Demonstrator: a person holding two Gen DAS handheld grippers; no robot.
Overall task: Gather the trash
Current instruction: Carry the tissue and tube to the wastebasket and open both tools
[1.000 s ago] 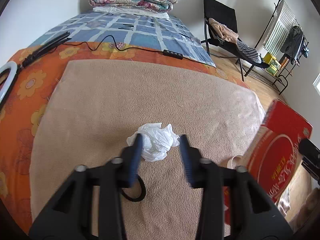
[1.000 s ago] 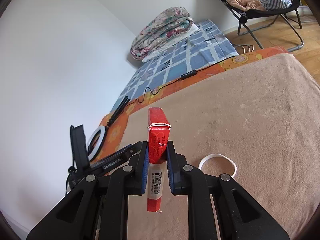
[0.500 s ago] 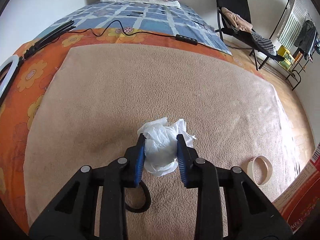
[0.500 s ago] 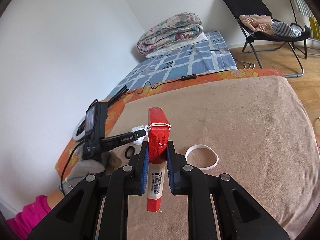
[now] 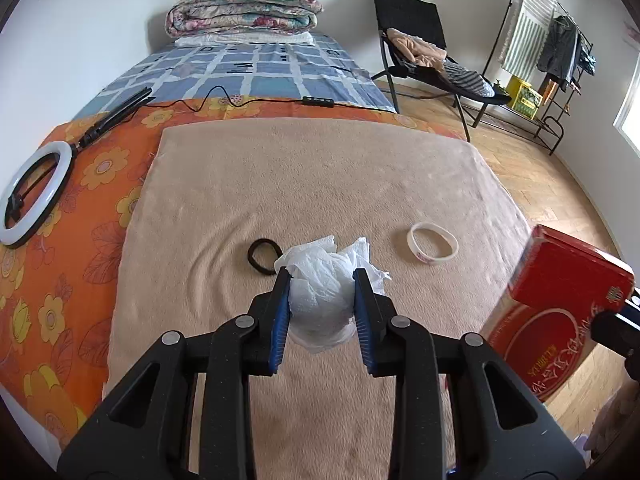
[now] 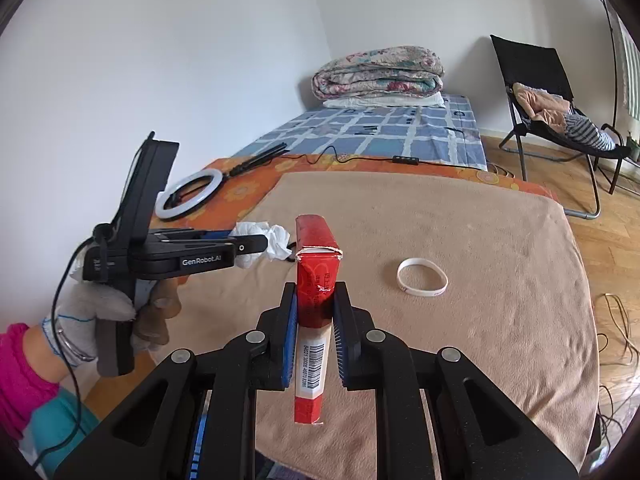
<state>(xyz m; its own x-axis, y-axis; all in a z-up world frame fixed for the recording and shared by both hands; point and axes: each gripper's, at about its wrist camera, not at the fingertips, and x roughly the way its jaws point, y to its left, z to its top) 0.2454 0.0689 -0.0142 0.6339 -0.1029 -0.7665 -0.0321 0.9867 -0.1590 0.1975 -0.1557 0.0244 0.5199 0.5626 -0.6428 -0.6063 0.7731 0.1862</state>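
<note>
Your left hand-held gripper (image 5: 321, 280) is clamped on a crumpled white tissue wad (image 5: 324, 280), which bulges between the two blue pads (image 5: 280, 312) and spills beyond the tips at 12 o'clock and below them; in the left wrist view the wad appears to sit clear of the beige blanket (image 5: 320, 168), and the right wrist view shows it (image 6: 272, 240) projecting from the tips, held above the blanket. Its surface is wrinkled, with loose torn edges at 1 o'clock. Your right hand-held gripper (image 6: 315, 312) is closed on a red carton (image 6: 316, 264), held upright with its torn top flap uppermost and a white barcode panel low on the near face; the same carton (image 5: 560, 304) shows at 3 o'clock in the left wrist view. Whether anything is inside the carton cannot be told. On the blanket lie a black hair tie (image 5: 262, 256), just beyond the wad at 11 o'clock, and a white wristband (image 5: 432, 244) at 2 o'clock, well apart from each other. A ring light (image 5: 34, 192) rests on the orange flowered sheet (image 5: 80, 208) at 9 o'clock. Your left hand (image 6: 120, 308), gloved, grips the handle of the left unit.
</note>
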